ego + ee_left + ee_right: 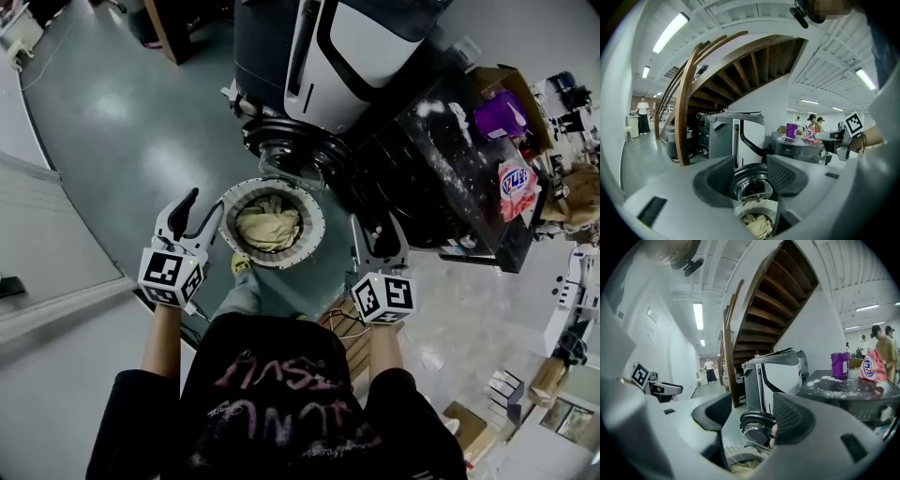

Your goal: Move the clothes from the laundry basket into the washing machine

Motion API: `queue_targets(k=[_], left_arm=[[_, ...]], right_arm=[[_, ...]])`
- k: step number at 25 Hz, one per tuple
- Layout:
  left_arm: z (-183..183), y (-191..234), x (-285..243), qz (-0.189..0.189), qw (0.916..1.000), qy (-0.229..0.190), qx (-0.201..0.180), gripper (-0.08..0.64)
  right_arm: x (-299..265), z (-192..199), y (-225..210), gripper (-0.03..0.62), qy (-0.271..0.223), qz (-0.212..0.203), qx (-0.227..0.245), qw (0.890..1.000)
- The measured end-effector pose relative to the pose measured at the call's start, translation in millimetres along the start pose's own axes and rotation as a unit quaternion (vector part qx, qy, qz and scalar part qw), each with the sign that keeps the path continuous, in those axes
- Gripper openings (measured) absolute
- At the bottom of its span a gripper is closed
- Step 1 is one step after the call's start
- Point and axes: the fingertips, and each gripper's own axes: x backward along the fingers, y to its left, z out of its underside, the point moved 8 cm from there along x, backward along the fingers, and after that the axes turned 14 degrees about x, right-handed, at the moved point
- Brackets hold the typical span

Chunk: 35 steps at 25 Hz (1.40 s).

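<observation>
Left tool (204, 208) and right tool (375, 234) flank laundry basket (315, 221).

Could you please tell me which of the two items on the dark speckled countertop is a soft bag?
The pink-and-white printed bag, with its crinkled sides; the other item on the dark speckled countertop is a rigid, upright purple container.

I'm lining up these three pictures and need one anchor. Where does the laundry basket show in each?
Head view: the laundry basket sits at centre, with cream clothes inside.
Left gripper view: at bottom centre.
Right gripper view: at the bottom edge, left of centre, partly cut off.
Shared landmark: the washing machine's round glass door, just beyond the basket in all three.
</observation>
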Motion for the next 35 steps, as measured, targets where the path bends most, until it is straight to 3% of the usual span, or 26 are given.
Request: queue_targets(k=[7, 13, 18, 29, 35], left_arm=[[-8.6, 61.9, -38.5, 0.024, 0.9992, 0.029, 0.016, 0.215], [-2.6, 79.2, -48.3, 0.026, 0.9982, 0.05, 0.019, 0.215], [5.1, 73.8, -58.7, 0.02, 0.9974, 0.066, 0.022, 0.215], [20.9, 42.2, -78.5, -0.056, 0.9952, 0.065, 0.046, 0.215], [34.6, 32.2, -89.4, -0.065, 0.9942, 0.078, 0.036, 0.215]], right_arm=[[-46.5, -1.4, 27.5, 0.279, 0.023, 0.014, -0.002, 1.0], [-63.3, 6.8, 26.6, 0.279, 0.04, 0.021, -0.001, 0.999], [-72.0, 16.6, 13.8, 0.279, 0.051, 0.011, -0.006, 0.999], [-100.9, 52.0, -28.8, 0.279, 0.073, -0.075, -0.02, 0.994], [-106.2, 68.9, -43.0, 0.279, 0.089, -0.101, -0.013, 0.991]])
